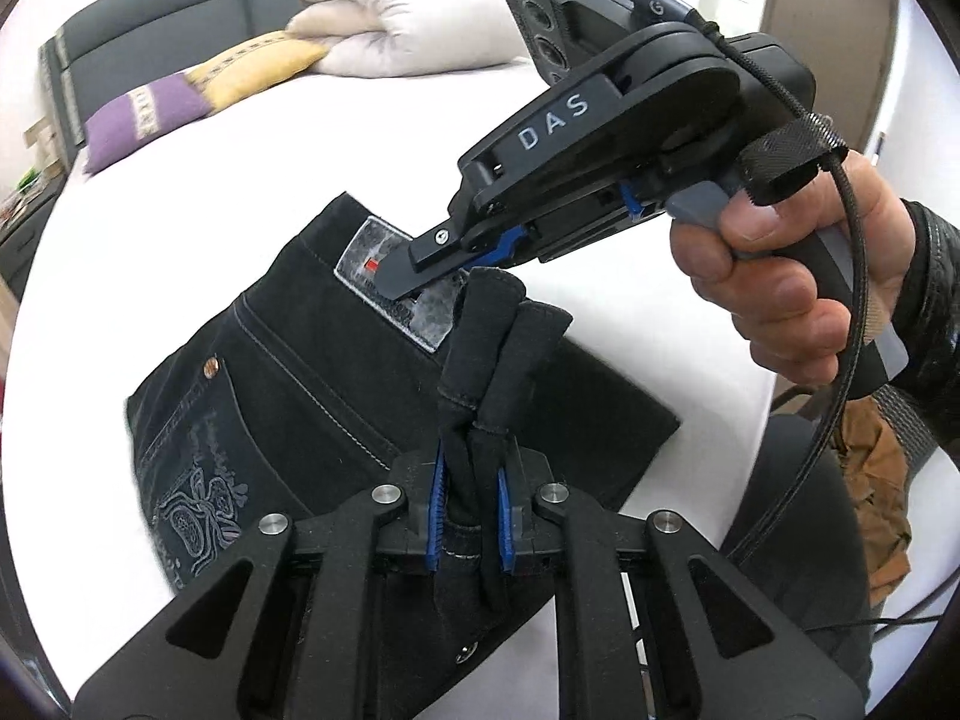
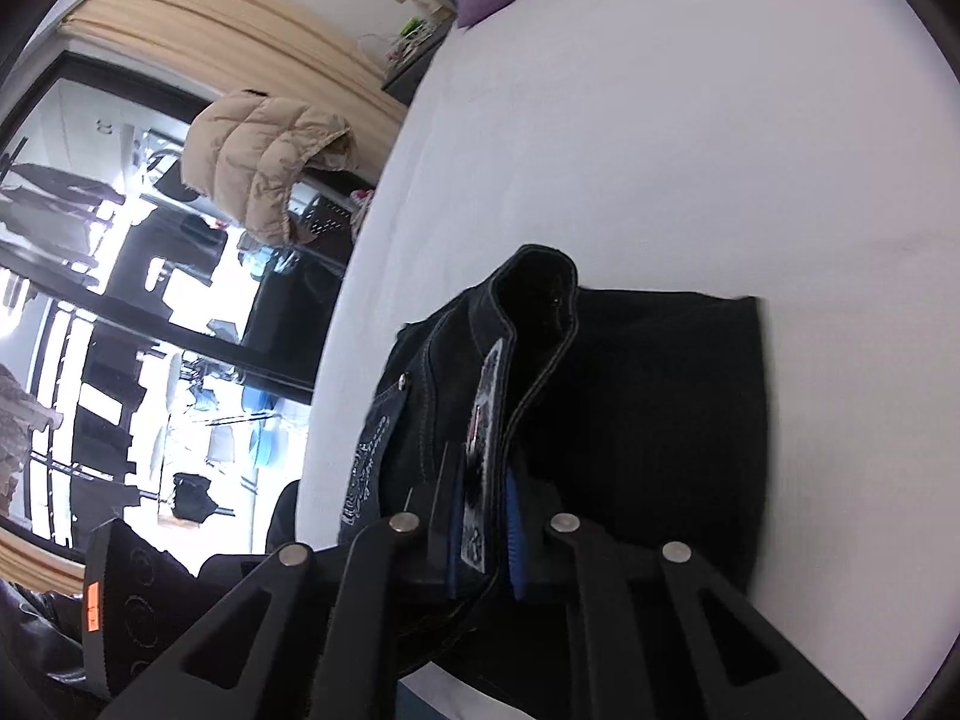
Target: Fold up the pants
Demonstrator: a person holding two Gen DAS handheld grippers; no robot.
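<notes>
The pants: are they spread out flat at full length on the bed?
No, the black pants lie bunched on the white bed, with the left gripper pinching up a gathered clump.

A home bedroom: a white-sheeted bed [image 1: 372, 138] with a dark padded headboard [image 1: 180, 12], stacked pillows [image 1: 384, 12] upper centre, and beige curtains [image 2: 228, 30] beside a window.

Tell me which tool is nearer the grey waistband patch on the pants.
Right. The right tool is shut on the waistband right at the grey patch. The left tool is shut on a bunched fold of the pants, apart from the patch.
</notes>
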